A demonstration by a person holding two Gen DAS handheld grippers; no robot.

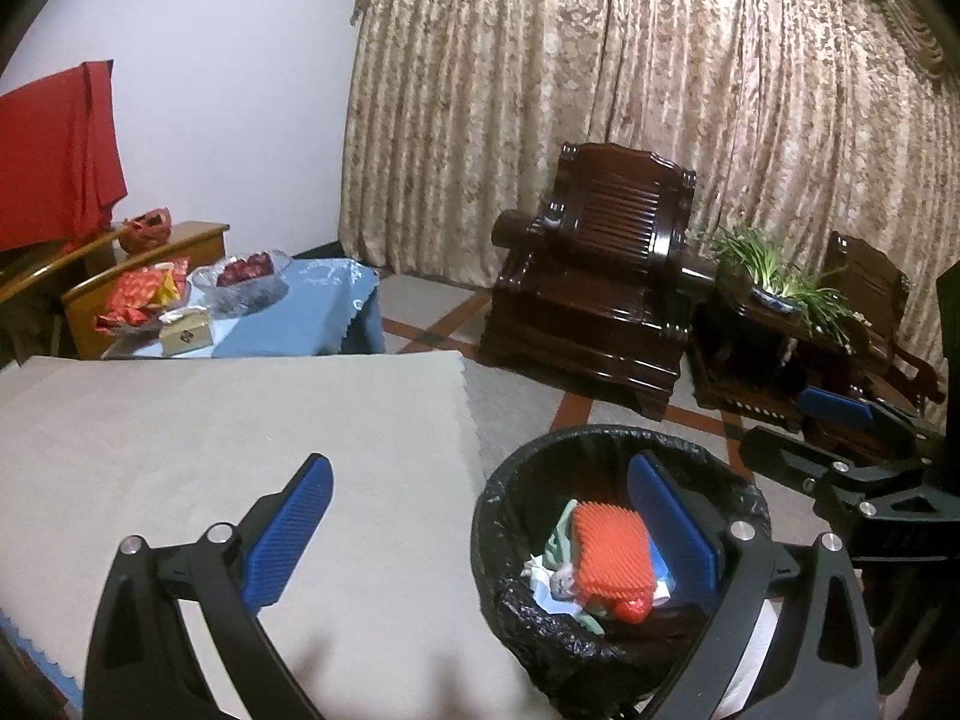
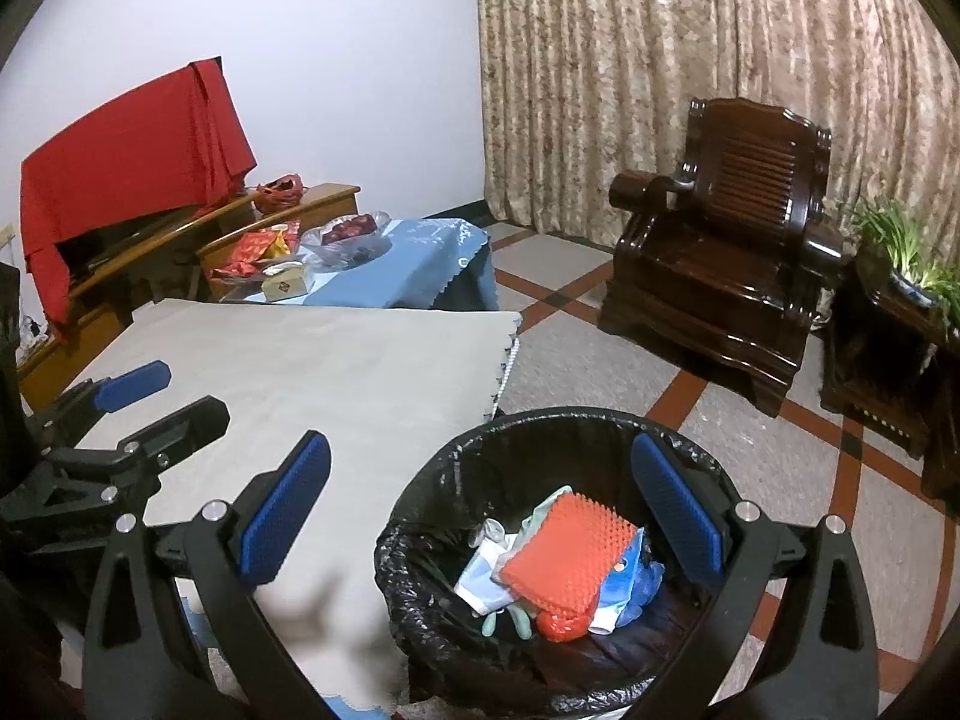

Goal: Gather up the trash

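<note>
A black-lined trash bin (image 1: 510,516) (image 2: 420,516) stands on the floor beside the grey-covered table (image 1: 240,420) (image 2: 312,360). In it lie an orange bumpy pad (image 1: 609,552) (image 2: 567,558), pale green and blue wrappers (image 2: 480,576) and a small red piece (image 2: 558,624). My left gripper (image 1: 480,516) is open and empty, one finger over the table, the other over the bin. My right gripper (image 2: 480,504) is open and empty above the bin's left side. Each gripper shows in the other's view: the right one (image 1: 828,426), the left one (image 2: 150,396).
A blue-covered table (image 1: 312,312) (image 2: 408,270) behind holds glass dishes, red packets and a small box. A dark wooden armchair (image 1: 600,282) (image 2: 732,240), a side stand with a plant (image 1: 780,288) and curtains stand beyond. A red cloth (image 2: 132,156) drapes a wooden cabinet.
</note>
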